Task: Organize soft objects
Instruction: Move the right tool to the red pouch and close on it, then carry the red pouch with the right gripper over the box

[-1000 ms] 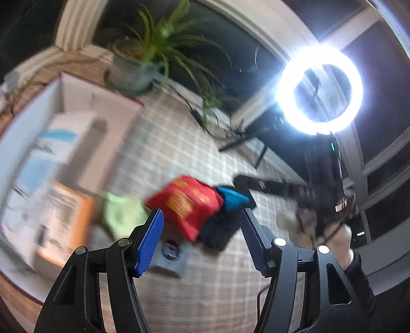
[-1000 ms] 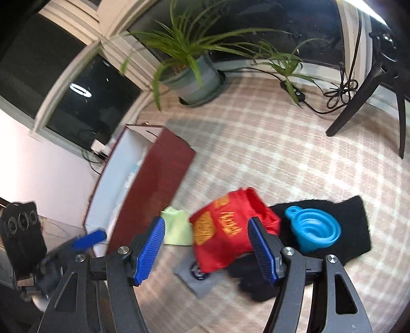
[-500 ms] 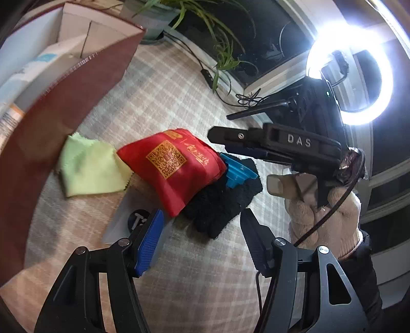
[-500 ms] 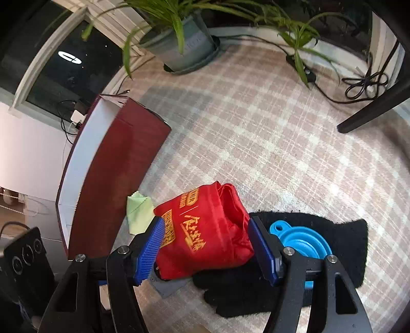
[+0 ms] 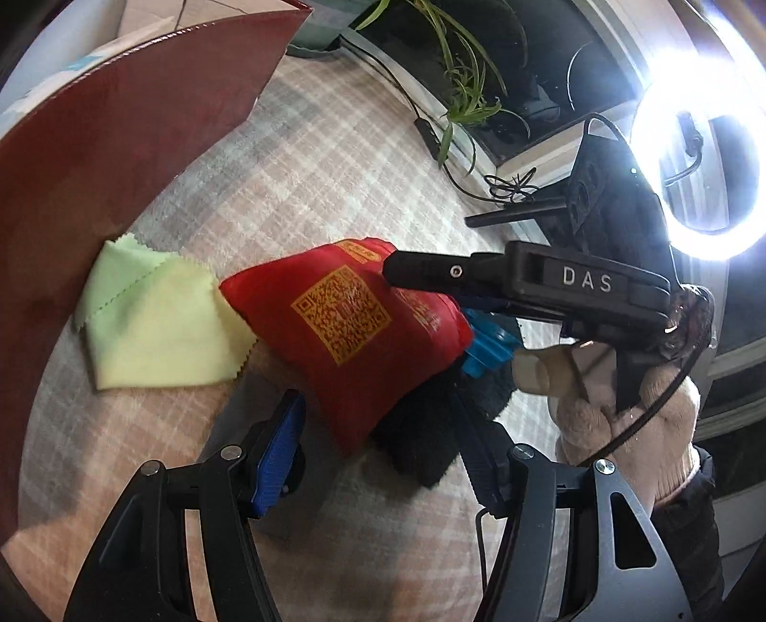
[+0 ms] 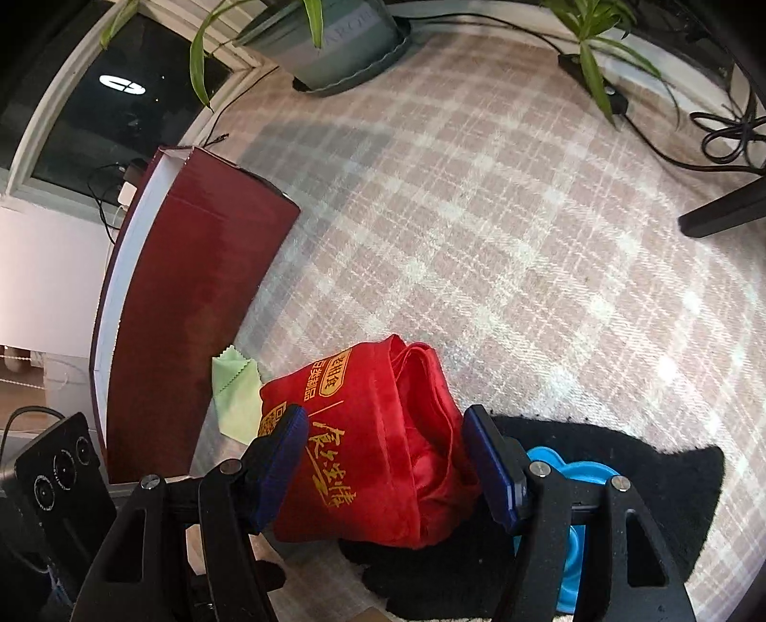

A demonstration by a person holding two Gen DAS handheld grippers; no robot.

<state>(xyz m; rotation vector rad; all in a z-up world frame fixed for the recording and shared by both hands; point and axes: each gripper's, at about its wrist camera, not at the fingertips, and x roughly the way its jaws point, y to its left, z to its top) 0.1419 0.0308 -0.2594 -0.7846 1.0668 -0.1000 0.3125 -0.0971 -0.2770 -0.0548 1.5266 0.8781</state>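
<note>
Right hand-held gripper (image 6: 383, 459) astride red bag (image 6: 368, 449), spread.

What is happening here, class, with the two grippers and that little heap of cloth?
A person is sorting soft items. The right gripper is open, its fingers either side of the red bag, which lies partly on a black cloth. The left gripper hovers open nearby. A green cloth lies beside the dark red box.

It looked like a room at home, rigged for filming. A plaid cloth (image 6: 502, 229) covered the surface by dark night windows (image 6: 110, 115); a potted spider plant (image 6: 335, 43) stood at the sill, and a ring light (image 5: 699, 143) glared beside trailing cables (image 6: 718, 138).
</note>
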